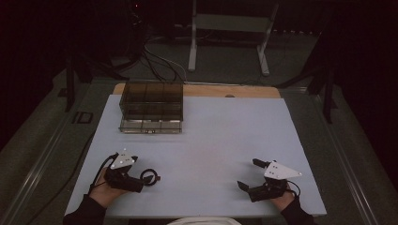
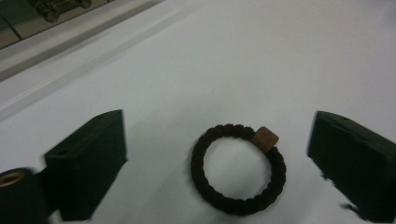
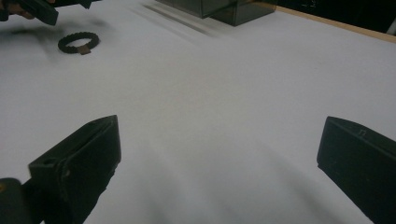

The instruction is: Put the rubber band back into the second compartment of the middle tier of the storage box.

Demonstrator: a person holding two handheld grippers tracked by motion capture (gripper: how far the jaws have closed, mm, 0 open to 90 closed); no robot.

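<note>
- Table (image 1: 202, 140): a pale sheet covers the top; a strip of bare wood shows along the far edge.
- Smoked clear organiser box (image 1: 151, 107): stands at the far left of the table, well apart from both hands, with divided compartments. Its contents cannot be made out.
- Left hand-held gripper (image 1: 136, 171): at the near left, jaws spread wide with nothing pressed between them.
- Right hand-held gripper (image 1: 248, 174): at the near right, jaws likewise spread and empty, over bare table.
- Braided hair tie (image 2: 238, 169): a dark ring with a small brown tag (image 2: 265, 138), lying flat just right of the left hand-held gripper and between its jaws, touching neither.
- Handling judgement: the tie is probably light, soft and stretchy, not fragile. It should flatten under a pinch, so take one side of the cord across its thickness.
- View differences: the left gripper view shows the braid and the tag clearly; the high view gives the tie's place relative to the box; the right gripper view shows the tie (image 3: 78, 43) far off on the sheet.
</note>
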